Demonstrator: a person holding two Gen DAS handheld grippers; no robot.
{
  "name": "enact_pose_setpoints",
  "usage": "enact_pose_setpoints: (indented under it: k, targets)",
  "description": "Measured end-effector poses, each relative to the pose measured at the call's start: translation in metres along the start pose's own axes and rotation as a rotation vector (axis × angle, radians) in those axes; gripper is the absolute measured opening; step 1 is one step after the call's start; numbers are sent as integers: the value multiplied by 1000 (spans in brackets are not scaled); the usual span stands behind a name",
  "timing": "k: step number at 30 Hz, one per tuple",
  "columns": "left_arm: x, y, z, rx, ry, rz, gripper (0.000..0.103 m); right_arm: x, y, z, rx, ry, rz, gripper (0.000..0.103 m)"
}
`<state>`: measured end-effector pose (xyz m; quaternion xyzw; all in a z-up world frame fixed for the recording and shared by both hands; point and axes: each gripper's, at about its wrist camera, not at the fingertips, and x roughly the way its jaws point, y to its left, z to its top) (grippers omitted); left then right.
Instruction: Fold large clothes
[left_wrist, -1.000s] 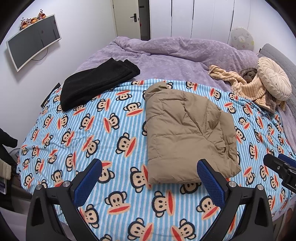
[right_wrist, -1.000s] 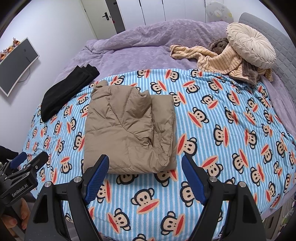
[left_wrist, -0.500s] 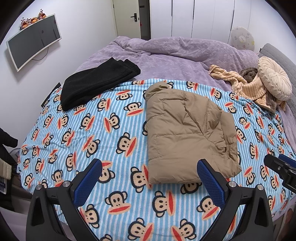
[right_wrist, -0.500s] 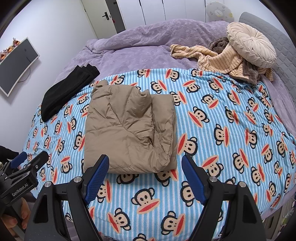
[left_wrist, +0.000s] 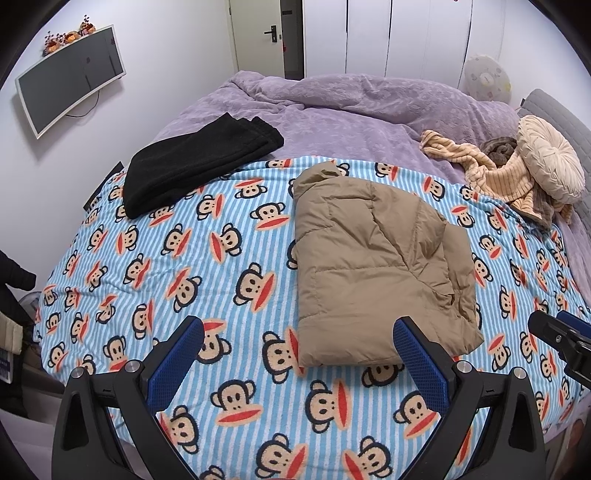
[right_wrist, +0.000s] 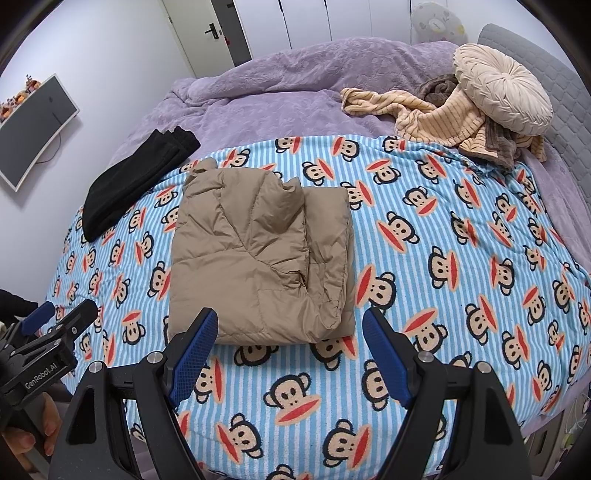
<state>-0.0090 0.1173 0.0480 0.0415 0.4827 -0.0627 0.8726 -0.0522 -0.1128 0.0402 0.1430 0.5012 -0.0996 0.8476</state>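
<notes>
Nothing moved since earlier: tan jacket (right_wrist: 258, 254) folded on bed (right_wrist: 461, 266); left gripper (left_wrist: 295, 354), right gripper (right_wrist: 288, 343) fingers released, empty; folding judged finished, next garment due.

Hand (right_wrist: 26, 439) cut off at edge

One piece of lettering can be read. In the right wrist view, at the lower left of the frame, "GenRobot.AI" is printed in white on the black body of the left tool (right_wrist: 48, 325), along its side and slanted upward to the right. Markings on the pale round cushion (right_wrist: 437, 22) at the upper right are too small to be read.
</notes>
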Motion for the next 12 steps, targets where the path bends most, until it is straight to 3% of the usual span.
enact_pose_setpoints:
  k: [12]
  targets:
    - [1, 0, -2, -5, -9, 3, 103, -3, 5, -3, -2, 4, 3, 83]
